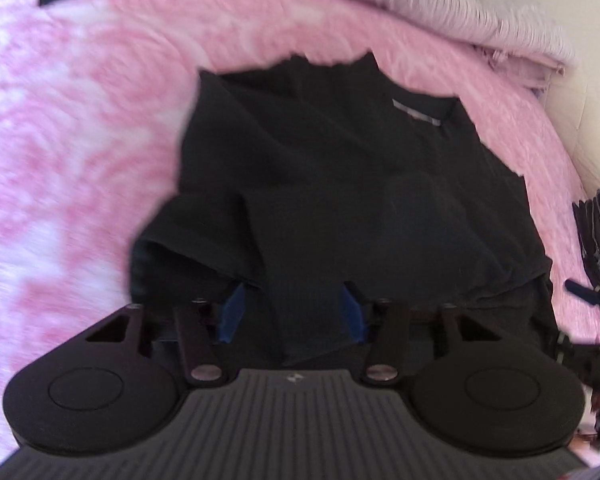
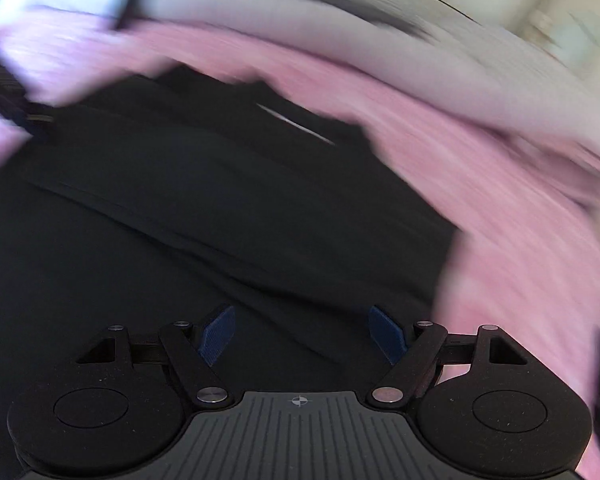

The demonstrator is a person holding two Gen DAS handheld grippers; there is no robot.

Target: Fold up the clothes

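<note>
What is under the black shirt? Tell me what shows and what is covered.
The black shirt lies on a pink patterned blanket, which shows all round it. A flap of the shirt lies between the left gripper's spread blue fingers. Whatever lies beneath the shirt's middle is hidden.

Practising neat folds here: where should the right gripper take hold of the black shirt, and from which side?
Probably the shirt's free side edge beside the pink blanket. Bring the right gripper, its jaws apart, in low from the blanket side: that edge lies loose and exposed, so one finger could slide under.
</note>
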